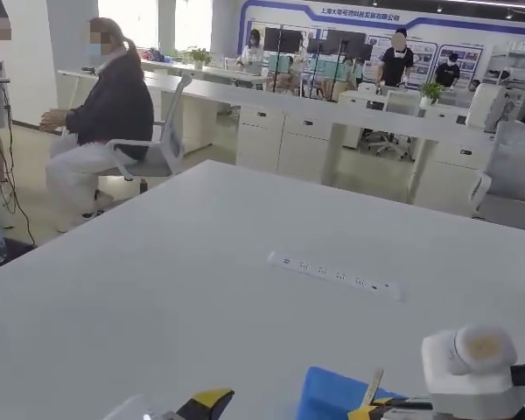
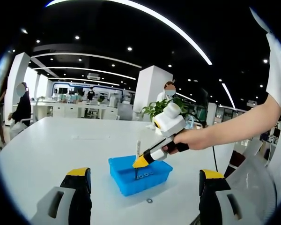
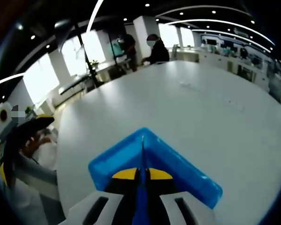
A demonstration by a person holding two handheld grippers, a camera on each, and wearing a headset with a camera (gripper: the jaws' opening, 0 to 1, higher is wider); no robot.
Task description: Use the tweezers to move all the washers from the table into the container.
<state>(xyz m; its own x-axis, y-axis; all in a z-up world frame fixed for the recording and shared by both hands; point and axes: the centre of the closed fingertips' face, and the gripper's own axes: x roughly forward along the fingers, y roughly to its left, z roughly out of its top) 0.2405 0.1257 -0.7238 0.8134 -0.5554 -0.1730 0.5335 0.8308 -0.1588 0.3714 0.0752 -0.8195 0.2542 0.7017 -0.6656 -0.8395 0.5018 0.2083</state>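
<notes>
A blue container (image 2: 131,185) stands on the white table, with a few small washers (image 2: 145,175) on its floor. One more washer (image 2: 149,200) lies on the table just in front of it. My right gripper (image 2: 141,161) is shut on thin metal tweezers (image 2: 137,152), which point straight down into the container. Whether their tips hold a washer is too small to tell. In the right gripper view the tweezers (image 3: 142,145) run out from the right gripper (image 3: 141,174) over the container (image 3: 182,171). My left gripper (image 2: 144,173) hangs open in front of the container, holding nothing.
A white power strip (image 1: 335,275) lies on the table (image 1: 175,289) beyond the container (image 1: 332,394). A person (image 1: 105,122) sits on a chair past the table's far left edge. Desks and other people stand farther back.
</notes>
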